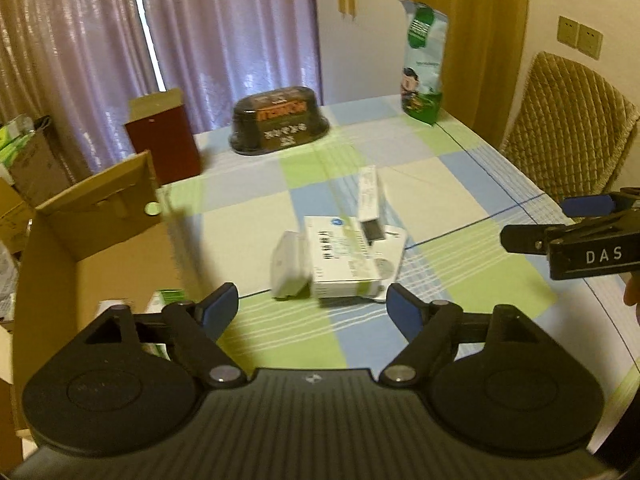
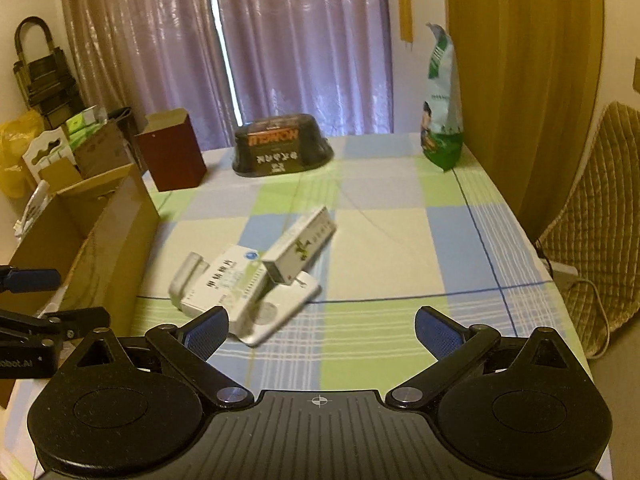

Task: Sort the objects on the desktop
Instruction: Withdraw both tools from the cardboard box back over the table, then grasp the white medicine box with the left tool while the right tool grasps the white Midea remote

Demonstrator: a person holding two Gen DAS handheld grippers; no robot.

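While both sets of jaws stand wide apart and hold nothing, the left gripper [image 1: 312, 308] hovers low over the near edge of the counter [image 1: 460, 184], with the pile of small boxes just ahead of its blue pads. The right gripper [image 2: 320, 330] hangs a little to the side, and the same pile sits ahead and left of it. That pile is the work in hand: a flat white box [image 1: 342, 258] with green print lies on a white sheet, a narrow box [image 2: 300, 246] leans across its top, and a small white pack [image 1: 288, 270] rests against its left side, all touching. To the left, at the counter's edge, stands an open carton [image 1: 96, 208], and from the left view a green-and-white item [image 1: 160, 300] seems to lie inside already, though blur makes it hard to be sure. So I would judge the sorting begun but far from done, since the three boxes in the middle are still out on the cloth. Farther back a dark oval tub [image 1: 280, 120] and a red box [image 1: 164, 140] sit near the curtain, and a tall green bag [image 1: 424, 64] stands upright at the far right corner; whether those are meant to move I cannot tell.
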